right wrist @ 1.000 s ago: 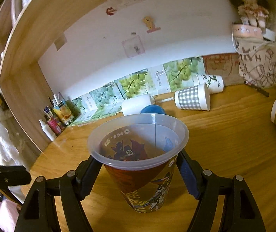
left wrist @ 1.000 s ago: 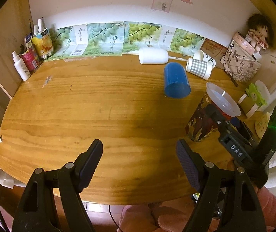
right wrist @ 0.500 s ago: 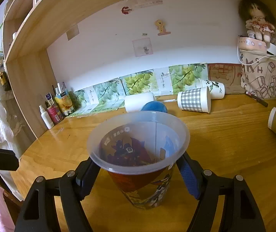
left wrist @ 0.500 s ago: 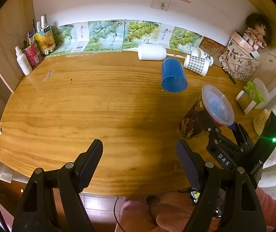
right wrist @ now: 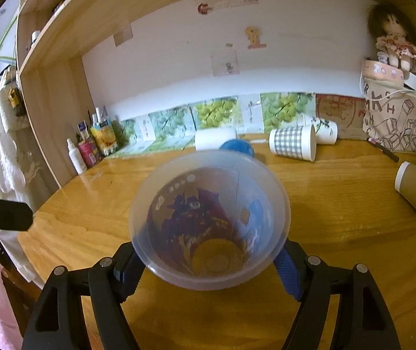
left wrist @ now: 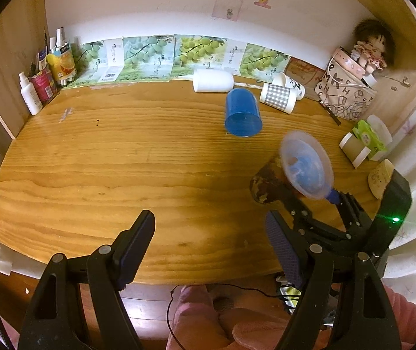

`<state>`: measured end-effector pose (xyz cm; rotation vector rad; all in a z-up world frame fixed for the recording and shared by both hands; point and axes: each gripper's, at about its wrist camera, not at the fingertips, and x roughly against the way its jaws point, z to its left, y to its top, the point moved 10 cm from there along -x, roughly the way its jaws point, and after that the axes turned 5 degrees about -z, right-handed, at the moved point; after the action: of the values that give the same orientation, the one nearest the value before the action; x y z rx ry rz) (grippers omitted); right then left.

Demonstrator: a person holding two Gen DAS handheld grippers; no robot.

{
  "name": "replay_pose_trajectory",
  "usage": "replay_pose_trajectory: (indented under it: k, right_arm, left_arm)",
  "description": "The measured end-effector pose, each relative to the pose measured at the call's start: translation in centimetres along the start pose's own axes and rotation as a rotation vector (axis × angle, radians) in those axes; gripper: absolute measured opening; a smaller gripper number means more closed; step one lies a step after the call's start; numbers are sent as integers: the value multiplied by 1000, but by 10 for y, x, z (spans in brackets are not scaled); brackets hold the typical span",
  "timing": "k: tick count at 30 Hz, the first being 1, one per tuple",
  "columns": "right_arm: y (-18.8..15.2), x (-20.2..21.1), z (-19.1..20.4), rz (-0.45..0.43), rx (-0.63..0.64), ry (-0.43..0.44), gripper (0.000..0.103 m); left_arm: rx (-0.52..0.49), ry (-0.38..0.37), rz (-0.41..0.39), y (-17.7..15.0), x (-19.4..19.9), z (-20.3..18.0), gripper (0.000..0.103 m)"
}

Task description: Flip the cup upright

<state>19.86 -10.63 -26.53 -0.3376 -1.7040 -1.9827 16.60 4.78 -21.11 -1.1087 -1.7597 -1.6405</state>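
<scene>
A clear plastic cup with a dark printed picture (right wrist: 208, 221) is between my right gripper's fingers, which are shut on its sides. It stands mouth up and leans toward the camera, its base on or just above the wooden desk (right wrist: 339, 218). In the left wrist view the same cup (left wrist: 292, 175) and the right gripper (left wrist: 316, 201) sit at the right of the desk. My left gripper (left wrist: 210, 242) is open and empty over the desk's front edge.
A blue cup (left wrist: 242, 113), a white cup (left wrist: 213, 80), a checked cup (left wrist: 278, 98) and a printed cup (left wrist: 289, 83) lie on their sides at the back. A brown cup (left wrist: 353, 149) lies at the right. Bottles (left wrist: 44, 81) stand back left, a bag with a doll (left wrist: 351, 93) back right.
The held cup has tipped its mouth toward the right wrist camera, so its bottom now shows. The left gripper has pulled back toward the front edge, still open.
</scene>
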Motion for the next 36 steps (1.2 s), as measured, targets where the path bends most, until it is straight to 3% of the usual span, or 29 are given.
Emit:
replay_pose_trajectory:
  k: [8,18,27,29,36]
  right_arm:
    - [-15,11,2,65,10,-9,81]
    - [-20,76,-7,134,-75,-70,82]
    - [19,149,5,102,-71,-106,83]
    - [31,162,12,95,-71,-102,83]
    - [57,189,45,88,-33,-86,100]
  left_arm:
    - [4,16,-17,-11,20,-3,81]
    - [81,61,-33,-26,44,-6,81]
    - [30,80,-123,2,84,-27,81]
    - [22,71,-152,8,95,-30,88]
    - [-22,140,-269,24,129,-29,92]
